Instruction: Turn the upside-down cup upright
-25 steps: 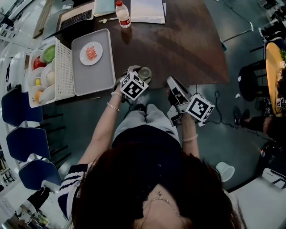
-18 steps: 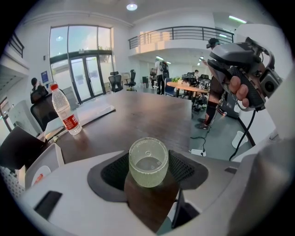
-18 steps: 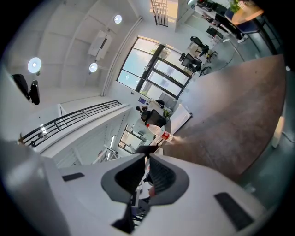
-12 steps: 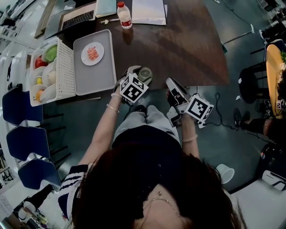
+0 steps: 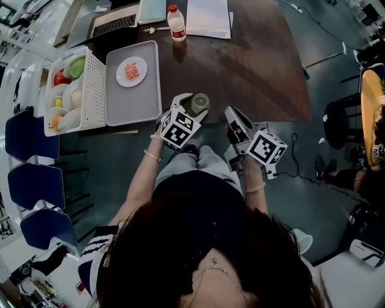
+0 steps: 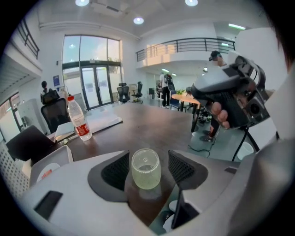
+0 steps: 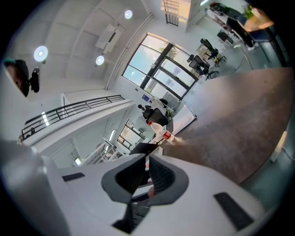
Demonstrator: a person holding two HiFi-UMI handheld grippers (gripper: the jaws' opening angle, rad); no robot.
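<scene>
Dark tabletop (image 5: 252, 60), cup (image 6: 146, 168) between parted fingers (image 6: 115, 171) of left gripper (image 6: 148, 161); right gripper (image 7: 148, 161) fingers (image 7: 160, 177) together, empty.

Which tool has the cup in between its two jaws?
The left tool: the cup stands between its open jaws, which do not touch it. The right tool is shut and empty.

Dark brown wooden table (image 5: 252, 66). Near edge: clear cup (image 5: 198, 103), upside down, closed end up. Left part: grey tray (image 5: 123, 105), white perforated basket (image 5: 93, 96) touching tray's left side. Far edge: water bottle (image 5: 177, 24) upright, white papers (image 5: 207, 15) just right of it, laptop (image 5: 111, 24) to left
</scene>
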